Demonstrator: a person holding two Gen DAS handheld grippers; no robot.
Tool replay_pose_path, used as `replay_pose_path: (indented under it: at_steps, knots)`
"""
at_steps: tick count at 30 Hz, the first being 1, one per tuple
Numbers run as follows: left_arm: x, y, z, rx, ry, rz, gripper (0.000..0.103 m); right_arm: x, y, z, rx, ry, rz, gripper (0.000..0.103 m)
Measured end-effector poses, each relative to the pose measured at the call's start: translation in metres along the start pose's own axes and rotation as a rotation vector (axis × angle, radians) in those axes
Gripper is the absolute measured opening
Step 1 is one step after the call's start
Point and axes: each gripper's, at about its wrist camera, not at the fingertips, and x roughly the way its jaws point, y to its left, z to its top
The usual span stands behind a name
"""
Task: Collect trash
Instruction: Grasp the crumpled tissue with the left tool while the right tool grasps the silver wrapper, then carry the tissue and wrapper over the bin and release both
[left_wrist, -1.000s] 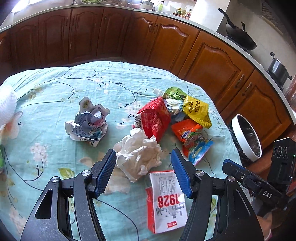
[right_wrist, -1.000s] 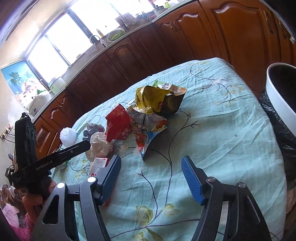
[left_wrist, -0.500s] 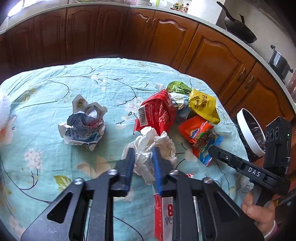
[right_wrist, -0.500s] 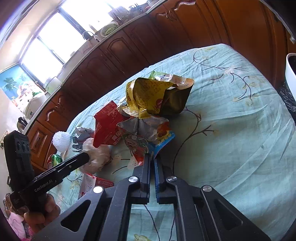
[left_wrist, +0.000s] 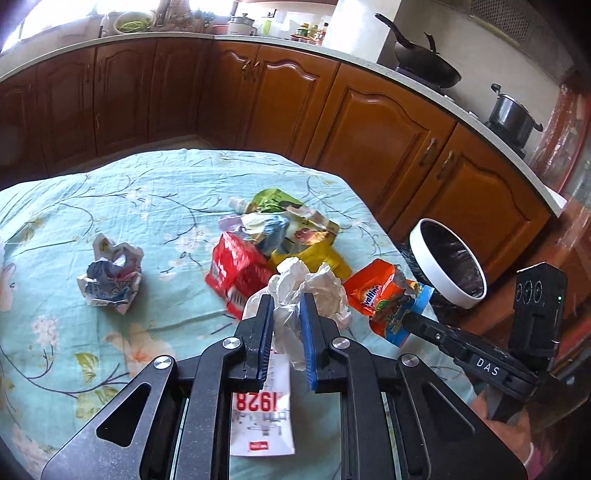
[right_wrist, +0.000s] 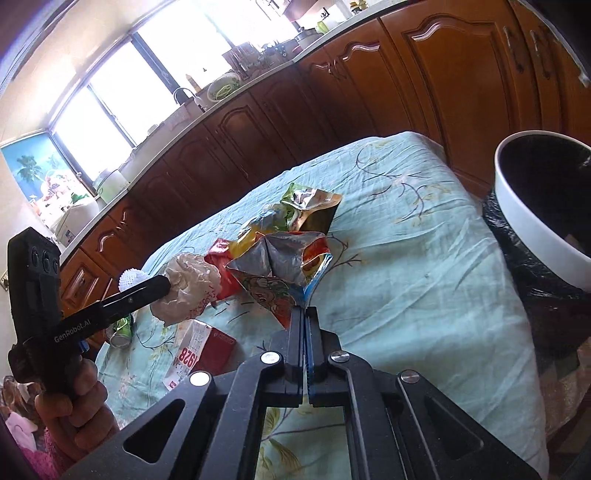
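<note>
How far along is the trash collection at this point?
Barely started: no table trash visible in the bin. In hand: left gripper grips the white tissue wad; right gripper pinches the orange snack bag. Left: red bag, crumpled paper, 1928 carton.

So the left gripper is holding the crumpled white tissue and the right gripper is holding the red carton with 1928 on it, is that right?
Not quite. The left gripper does hold the crumpled white tissue, but the right gripper is shut on a corner of the orange and blue snack wrapper, as the right wrist view shows. The red carton with 1928 on it lies on the floral tablecloth, ungripped.
</note>
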Motion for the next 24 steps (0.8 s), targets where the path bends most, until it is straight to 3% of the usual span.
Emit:
replay_pose_path:
  at_steps: [8,24]
  knots:
    - [0.016,-0.047,-0.007,0.062,0.044,-0.071,0.013,-0.033,-0.026,-0.003,0.030,-0.050,-0.062,0.000]
    - [0.047,-0.112,0.002,0.139,0.074,-0.139,0.013,-0.084,-0.085,0.003,0.098,-0.143,-0.170,0.001]
